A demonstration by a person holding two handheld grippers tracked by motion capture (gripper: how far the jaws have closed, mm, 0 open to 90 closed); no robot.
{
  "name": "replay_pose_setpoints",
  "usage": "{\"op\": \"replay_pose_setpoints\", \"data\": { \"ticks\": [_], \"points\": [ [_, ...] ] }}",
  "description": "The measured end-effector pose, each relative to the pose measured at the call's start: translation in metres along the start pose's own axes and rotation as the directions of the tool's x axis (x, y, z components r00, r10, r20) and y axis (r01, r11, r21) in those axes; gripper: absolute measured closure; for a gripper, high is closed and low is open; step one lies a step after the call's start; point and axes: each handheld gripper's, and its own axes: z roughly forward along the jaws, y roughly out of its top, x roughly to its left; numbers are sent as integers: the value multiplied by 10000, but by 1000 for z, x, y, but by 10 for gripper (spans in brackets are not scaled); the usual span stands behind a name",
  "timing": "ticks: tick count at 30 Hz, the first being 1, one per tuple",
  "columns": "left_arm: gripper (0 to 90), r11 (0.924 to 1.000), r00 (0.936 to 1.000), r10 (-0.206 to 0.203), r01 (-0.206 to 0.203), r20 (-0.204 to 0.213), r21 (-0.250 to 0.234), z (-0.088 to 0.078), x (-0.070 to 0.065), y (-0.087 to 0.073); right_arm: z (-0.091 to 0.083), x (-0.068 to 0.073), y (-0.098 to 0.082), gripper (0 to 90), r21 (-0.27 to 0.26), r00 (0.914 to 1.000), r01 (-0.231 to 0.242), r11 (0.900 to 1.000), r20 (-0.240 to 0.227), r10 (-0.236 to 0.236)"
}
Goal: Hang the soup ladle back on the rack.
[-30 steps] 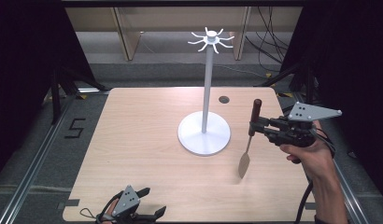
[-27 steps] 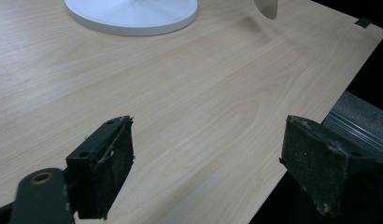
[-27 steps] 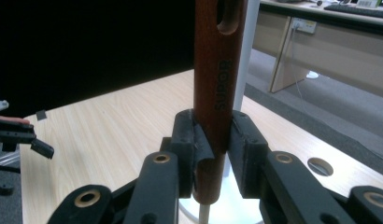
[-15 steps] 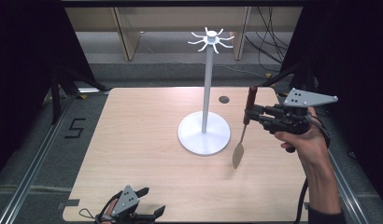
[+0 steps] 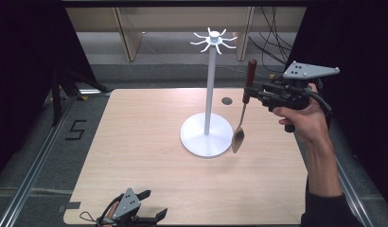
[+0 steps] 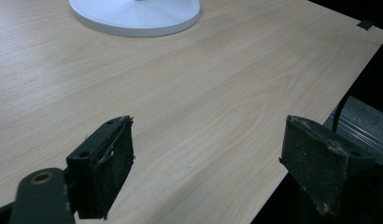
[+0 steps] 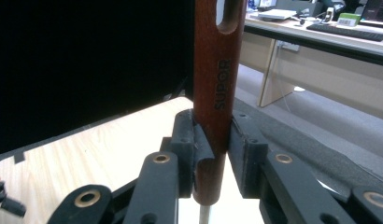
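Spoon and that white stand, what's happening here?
A person's right tool is shut on the brown wooden handle of a spoon, holding it upright in the air with the metal bowl hanging down beside the white stand. The hooks on top of the stand are bare. The left tool sits open at the table's near edge.

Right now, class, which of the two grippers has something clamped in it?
The right gripper: shut on the brown wooden handle of the metal spoon. The left gripper is open.
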Motion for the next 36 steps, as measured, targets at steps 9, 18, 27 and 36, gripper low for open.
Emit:
{"op": "replay_pose_setpoints", "data": {
  "ticks": [9, 18, 27, 36],
  "points": [
    [163, 9999, 10000, 80, -80, -10, 104, -1, 0, 0, 16, -8, 19, 740, 6, 9993, -324, 9995, 197, 324],
    [163, 9998, 9999, 104, -104, 27, 139, -2, 0, 0, 25, -10, 28, 740, 141, 9985, -446, 9989, 319, 441],
    [163, 9999, 9999, 118, -118, 20, 101, -2, -1, 1, 32, -12, 33, 739, 323, 9975, -547, 9980, 466, 532],
    [163, 9994, 9993, 336, -334, 146, -82, -1, 0, 1, 39, -11, 38, 739, 598, 9975, -350, 9976, 641, 311]
  ]
}}
